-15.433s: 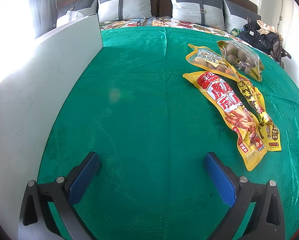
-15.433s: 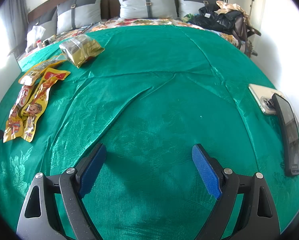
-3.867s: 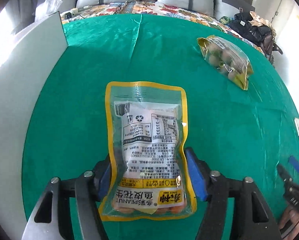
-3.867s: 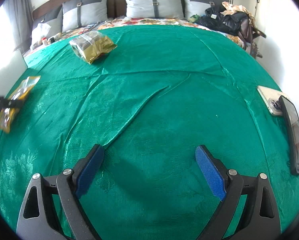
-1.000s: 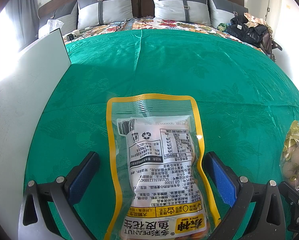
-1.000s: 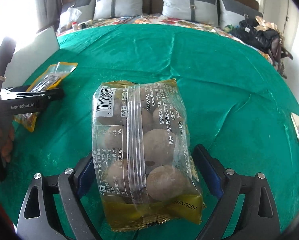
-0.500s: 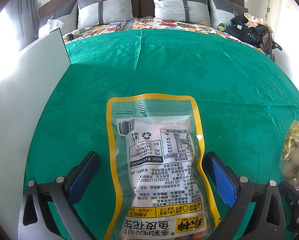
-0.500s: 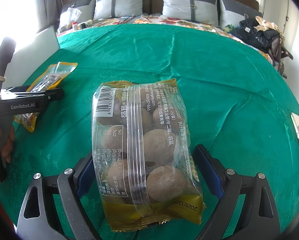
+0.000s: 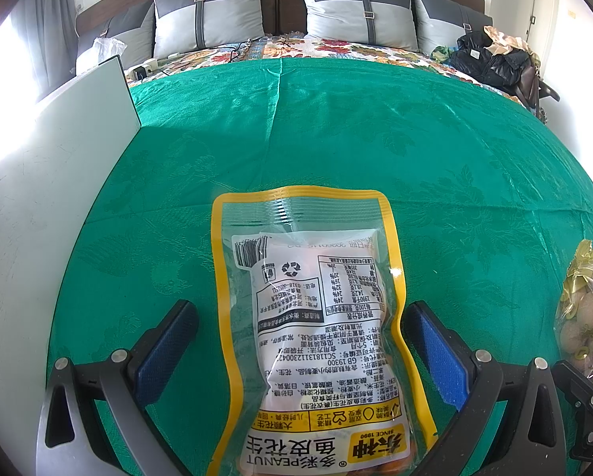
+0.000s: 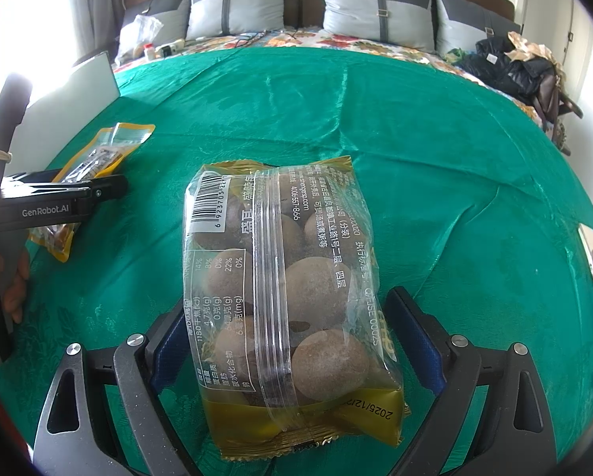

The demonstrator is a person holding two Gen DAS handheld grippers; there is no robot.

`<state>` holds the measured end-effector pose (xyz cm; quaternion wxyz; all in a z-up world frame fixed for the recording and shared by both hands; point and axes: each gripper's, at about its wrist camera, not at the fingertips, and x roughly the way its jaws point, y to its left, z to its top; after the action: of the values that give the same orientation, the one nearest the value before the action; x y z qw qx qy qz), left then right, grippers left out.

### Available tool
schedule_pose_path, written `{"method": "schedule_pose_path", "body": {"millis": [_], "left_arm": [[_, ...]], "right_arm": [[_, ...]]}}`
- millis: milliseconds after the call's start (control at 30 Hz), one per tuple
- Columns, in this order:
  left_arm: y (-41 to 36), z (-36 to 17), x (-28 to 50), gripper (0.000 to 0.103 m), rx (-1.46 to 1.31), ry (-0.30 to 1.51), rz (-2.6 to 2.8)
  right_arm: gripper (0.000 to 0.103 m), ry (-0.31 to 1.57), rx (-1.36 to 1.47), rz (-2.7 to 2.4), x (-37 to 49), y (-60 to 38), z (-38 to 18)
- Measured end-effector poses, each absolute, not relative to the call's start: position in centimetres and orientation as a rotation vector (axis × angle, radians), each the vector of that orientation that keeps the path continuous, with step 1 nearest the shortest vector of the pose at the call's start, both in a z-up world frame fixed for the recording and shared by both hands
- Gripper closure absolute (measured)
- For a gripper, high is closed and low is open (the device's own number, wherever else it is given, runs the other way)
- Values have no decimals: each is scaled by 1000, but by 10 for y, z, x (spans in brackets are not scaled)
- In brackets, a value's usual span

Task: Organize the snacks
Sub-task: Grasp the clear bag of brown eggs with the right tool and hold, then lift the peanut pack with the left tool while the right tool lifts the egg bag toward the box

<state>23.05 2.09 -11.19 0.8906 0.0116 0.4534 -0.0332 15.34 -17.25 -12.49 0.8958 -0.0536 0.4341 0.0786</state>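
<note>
- Compared with about four seconds ago, the left gripper [image 9: 300, 311] has let go. Its blue pads now stand wide apart, clear of the peanut bag [image 9: 310, 269], which lies back-side up between them on the green bedspread [image 9: 375, 139].
- The right gripper [image 10: 290, 319], which had nothing then, now has the clear bag of brown round snacks [image 10: 284, 261] lying between its fingers. It is spread just as wide and is not clamping the bag.
- In the left wrist view the peanut bag runs from centre to 6 o'clock, with the round-snack bag at 4 o'clock. A white board [image 9: 58, 198] stands at 9 o'clock.
- The step looks like placing: both bags are set down, near each other.
- Next, each gripper should probably back straight out towards 6 o'clock without dragging its bag, then fetch any remaining snacks, none of which are in view.
</note>
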Motion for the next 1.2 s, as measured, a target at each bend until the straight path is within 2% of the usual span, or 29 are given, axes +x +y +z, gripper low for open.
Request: {"method": "schedule_pose_path", "body": {"millis": [767,867,933,1033,1067,1100,1133,1167,1200], "left_arm": [[21,-112,231,0,25,941,-69],[21,-112,231,0,27,942,-68],[20,-111,233,0,35,974,-76],[17,-109,239,0,43,1051,-83],[16,-108,240,2,44,1077,-85],[15,-106,239,8,47,1084,-91],[13,-99,236,40,54,1062,-99],[11,-95,234,47,67,1067,-97],[9,-93,234,47,83,1081,-86]], "right_arm": [[9,899,-109,164,153,-173,-125],[10,967,-130,147,157,-167,-122],[10,1027,-149,126,163,-163,-114],[10,1018,-165,137,168,-157,-98],[12,1038,-166,153,173,-155,-96],[14,1065,-149,177,176,-155,-98],[36,1093,-122,191,179,-156,-100],[38,1105,-105,186,181,-159,-99],[39,1111,-80,193,180,-161,-94]]}}
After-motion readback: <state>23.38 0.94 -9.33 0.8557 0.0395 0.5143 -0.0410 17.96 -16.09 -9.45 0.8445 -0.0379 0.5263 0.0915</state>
